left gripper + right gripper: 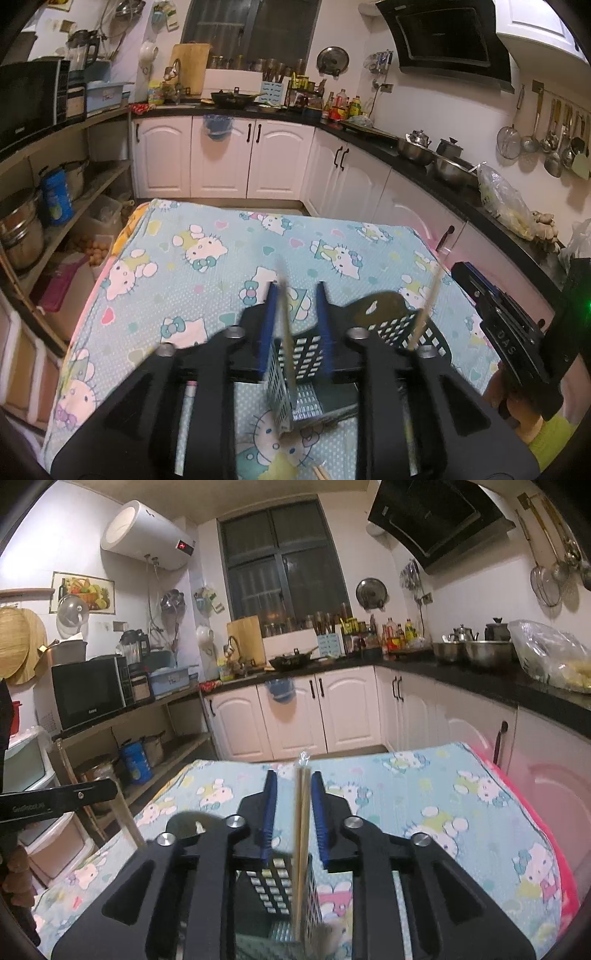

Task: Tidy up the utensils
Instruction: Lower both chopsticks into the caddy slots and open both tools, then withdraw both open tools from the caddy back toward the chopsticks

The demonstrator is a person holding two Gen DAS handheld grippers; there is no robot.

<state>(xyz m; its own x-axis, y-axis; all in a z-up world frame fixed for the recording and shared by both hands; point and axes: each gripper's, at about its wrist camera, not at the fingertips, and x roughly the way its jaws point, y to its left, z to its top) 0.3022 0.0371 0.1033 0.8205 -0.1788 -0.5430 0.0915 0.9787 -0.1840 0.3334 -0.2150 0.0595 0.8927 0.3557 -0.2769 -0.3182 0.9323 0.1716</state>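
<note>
Only rightward: water heater (147,535) (wall-mounted)

The perforated basket (295,373) stands on the table cloth (207,295), and all places here are given from it. One thin stick (286,325) stands in the basket between the fingers of the left gripper (297,325), and a second stick (424,310) stands in it further to the right. Behind the basket are the cabinets (221,158), to its left the open shelf (74,192), and to its right the right gripper (509,332).

Wooden chopsticks (301,849), perforated plastic basket (295,384), printed cloth (207,266)
</note>
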